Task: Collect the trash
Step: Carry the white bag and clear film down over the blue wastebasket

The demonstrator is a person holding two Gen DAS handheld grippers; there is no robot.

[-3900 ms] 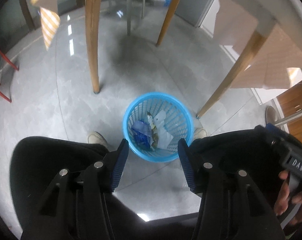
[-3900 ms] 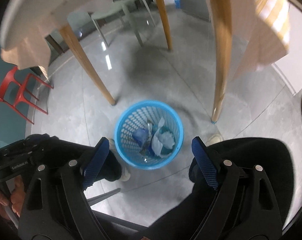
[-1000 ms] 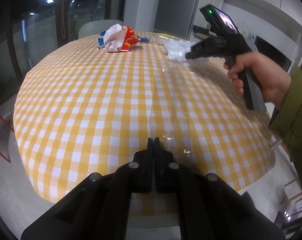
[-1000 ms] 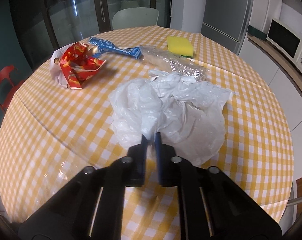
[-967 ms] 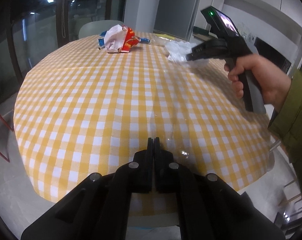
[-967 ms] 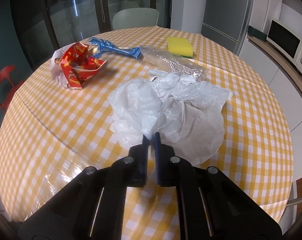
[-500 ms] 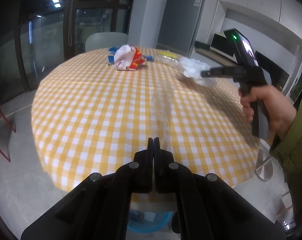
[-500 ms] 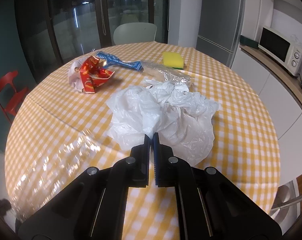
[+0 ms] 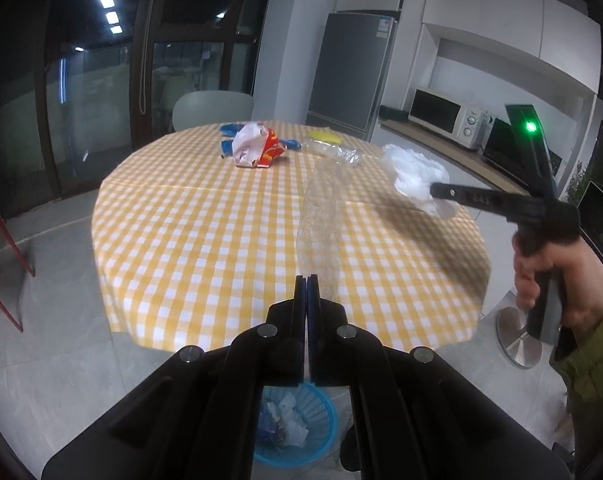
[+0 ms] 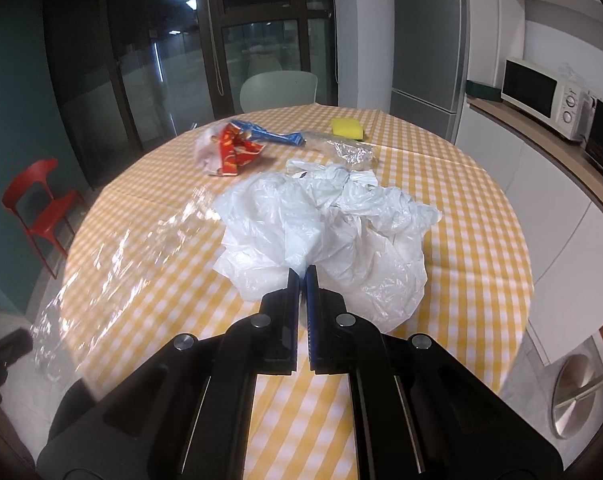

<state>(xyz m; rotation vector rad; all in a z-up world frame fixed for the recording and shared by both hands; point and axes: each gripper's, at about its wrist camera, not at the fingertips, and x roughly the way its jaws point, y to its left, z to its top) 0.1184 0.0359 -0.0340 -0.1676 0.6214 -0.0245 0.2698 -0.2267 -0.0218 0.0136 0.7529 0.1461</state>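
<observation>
right gripper (image 10: 300, 273) clenched on white plastic bag (image 10: 329, 232); left gripper (image 9: 306, 280) clenched on clear film (image 9: 321, 216). could slip from thin grip, missing basket (image 9: 301, 432) below surface (image 9: 205, 224).

On the round desk (image 9: 205, 240), the near half from 6 to 9 o'clock lies open. A clear film strip (image 9: 321, 208) runs up toward 12; wrappers (image 9: 255, 148) crowd 11 o'clock, and the white bag (image 9: 415, 172) hangs at 2.
</observation>
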